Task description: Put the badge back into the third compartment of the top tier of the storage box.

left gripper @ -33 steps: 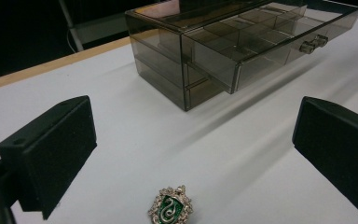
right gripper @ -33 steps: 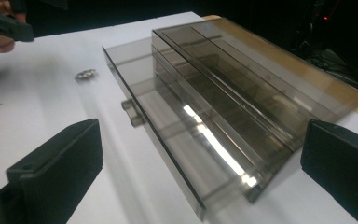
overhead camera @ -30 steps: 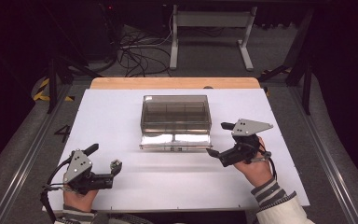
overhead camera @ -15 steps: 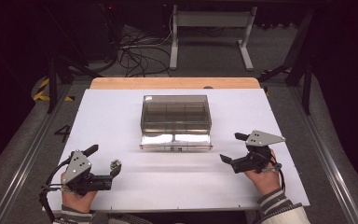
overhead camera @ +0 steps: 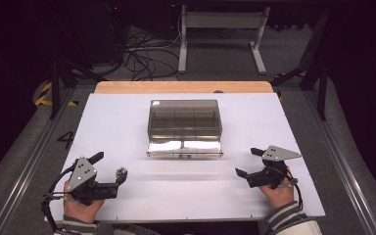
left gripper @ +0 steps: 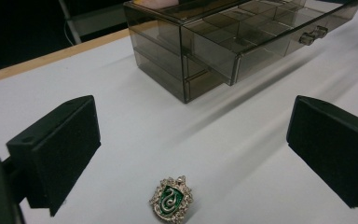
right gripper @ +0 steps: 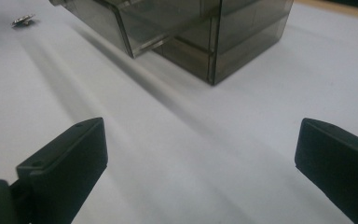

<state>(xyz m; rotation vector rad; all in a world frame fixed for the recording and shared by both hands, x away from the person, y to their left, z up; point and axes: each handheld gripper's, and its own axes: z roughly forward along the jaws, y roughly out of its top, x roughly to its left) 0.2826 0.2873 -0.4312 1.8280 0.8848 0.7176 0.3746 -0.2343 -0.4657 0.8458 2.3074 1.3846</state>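
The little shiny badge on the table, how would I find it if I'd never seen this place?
Start at the smoky see-through drawer box in the middle of the white table. Come toward the person's left gripper; the badge lies flat between its open jaws. It is a silver shield with green inside and a curly snake shape.

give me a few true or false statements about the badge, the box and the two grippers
1. The left gripper is open, with the badge lying on the table between its jaws. True.
2. The right gripper is clamped on the badge. False: it is open and holds nothing; the badge lies by the left gripper.
3. The box has a drawer pulled out. True.
4. The badge sits inside the drawer. False: it lies on the table, apart from the box.
5. The badge is red. False: it is green with a silver edge.
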